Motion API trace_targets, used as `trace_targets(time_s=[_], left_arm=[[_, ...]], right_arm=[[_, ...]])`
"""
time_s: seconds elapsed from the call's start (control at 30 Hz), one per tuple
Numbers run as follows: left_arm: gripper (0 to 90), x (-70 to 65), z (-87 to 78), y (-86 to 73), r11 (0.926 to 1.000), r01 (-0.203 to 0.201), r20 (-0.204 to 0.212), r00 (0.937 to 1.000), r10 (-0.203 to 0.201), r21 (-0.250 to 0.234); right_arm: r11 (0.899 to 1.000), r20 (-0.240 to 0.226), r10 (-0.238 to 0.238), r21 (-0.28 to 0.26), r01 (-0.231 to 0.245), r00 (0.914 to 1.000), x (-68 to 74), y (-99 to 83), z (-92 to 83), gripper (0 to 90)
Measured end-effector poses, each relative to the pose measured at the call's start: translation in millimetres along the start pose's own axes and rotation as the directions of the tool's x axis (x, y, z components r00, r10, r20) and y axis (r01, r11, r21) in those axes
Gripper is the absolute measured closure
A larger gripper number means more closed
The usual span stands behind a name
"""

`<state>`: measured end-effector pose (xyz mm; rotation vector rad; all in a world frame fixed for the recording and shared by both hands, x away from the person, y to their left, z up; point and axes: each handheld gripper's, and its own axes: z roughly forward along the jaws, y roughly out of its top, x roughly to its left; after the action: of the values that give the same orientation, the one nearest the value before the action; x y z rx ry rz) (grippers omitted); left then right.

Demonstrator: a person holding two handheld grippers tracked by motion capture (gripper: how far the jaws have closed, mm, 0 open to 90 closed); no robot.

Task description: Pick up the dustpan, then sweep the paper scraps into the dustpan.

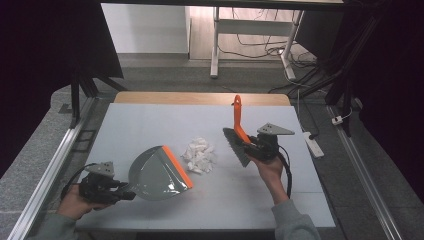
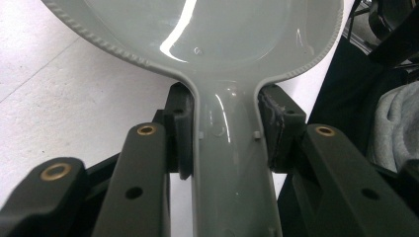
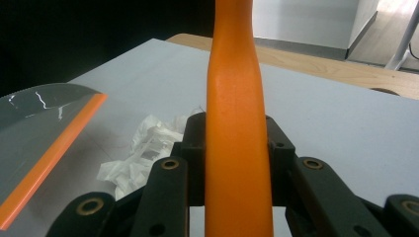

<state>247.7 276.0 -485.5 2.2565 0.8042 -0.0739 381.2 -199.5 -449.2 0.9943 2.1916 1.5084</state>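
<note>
A grey dustpan (image 1: 155, 174) with an orange lip lies on the white table, its mouth facing right toward a pile of crumpled white paper scraps (image 1: 199, 155). My left gripper (image 1: 120, 192) is shut on the dustpan's handle (image 2: 230, 148), pads pressing both sides. On the right, my right gripper (image 1: 252, 146) is shut on the orange handle (image 3: 237, 148) of a hand brush (image 1: 237, 142), whose grey bristles hang just right of the scraps. The right gripper view shows the scraps (image 3: 143, 148) and the dustpan's orange lip (image 3: 54, 153) to its left.
The white table top (image 1: 150, 120) has a wooden strip along its far edge. Beyond it stand white desk legs and loose cables on the floor. A white power strip (image 1: 314, 143) lies off the table's right side. Aluminium rails flank the table.
</note>
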Motion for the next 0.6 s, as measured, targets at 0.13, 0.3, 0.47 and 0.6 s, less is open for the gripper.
trace_targets(time_s=[0.13,0.3,0.47,0.6], left_arm=[[61.2,-1.4,1.5,-0.6,1.0000,-0.001,0.003,1.0000,0.001,0.009],[61.2,-2.0,4.6,-1.1,0.9997,-0.001,0.005,1.0000,0.001,0.025],[61.1,-2.1,6.9,-1.0,0.9996,0.008,0.007,0.9999,-0.009,0.028],[61.1,-1.8,8.9,-0.1,0.9995,0.007,0.014,0.9999,-0.008,0.032]], right_arm=[[1.000,-0.008,-0.001,-0.004,0.001,1.0000,0.4,1.6,1.9,70.2],[1.000,-0.008,-0.008,-0.004,0.008,0.9999,0.6,3.7,5.6,70.2],[0.999,0.003,-0.030,0.023,0.030,0.9996,2.8,6.1,15.7,70.2],[1.000,-0.001,-0.025,0.017,0.025,0.9997,5.1,12.8,27.4,70.2]])
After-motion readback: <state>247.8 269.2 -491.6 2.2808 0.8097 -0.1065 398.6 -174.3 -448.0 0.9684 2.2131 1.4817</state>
